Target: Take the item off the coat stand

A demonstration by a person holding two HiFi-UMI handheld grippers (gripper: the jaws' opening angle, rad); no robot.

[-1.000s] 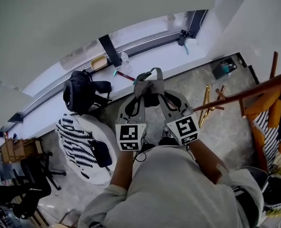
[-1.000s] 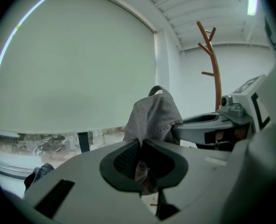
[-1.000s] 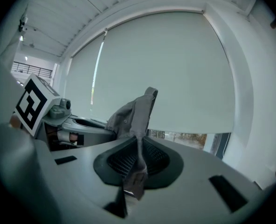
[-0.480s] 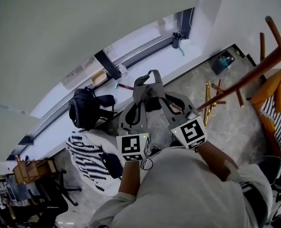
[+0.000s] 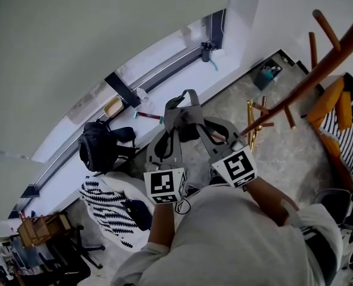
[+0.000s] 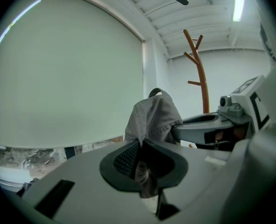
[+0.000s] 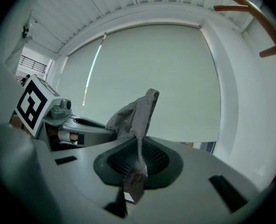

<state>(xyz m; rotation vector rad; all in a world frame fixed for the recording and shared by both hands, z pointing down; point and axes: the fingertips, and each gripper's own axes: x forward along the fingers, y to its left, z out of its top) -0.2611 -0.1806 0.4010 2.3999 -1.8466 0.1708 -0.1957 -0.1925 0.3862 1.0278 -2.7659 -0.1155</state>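
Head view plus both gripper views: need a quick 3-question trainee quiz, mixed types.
1. True or false: the left gripper and the right gripper are both shut on the grey cloth item.
2. In the head view, the coat stand shows: A) right of the grippers, B) left of them, C) nowhere.
3. Is the grey cloth item hanging on a peg of the coat stand?
Key: 1 true. 2 A. 3 no, it is held between the two grippers, clear of the coat stand.
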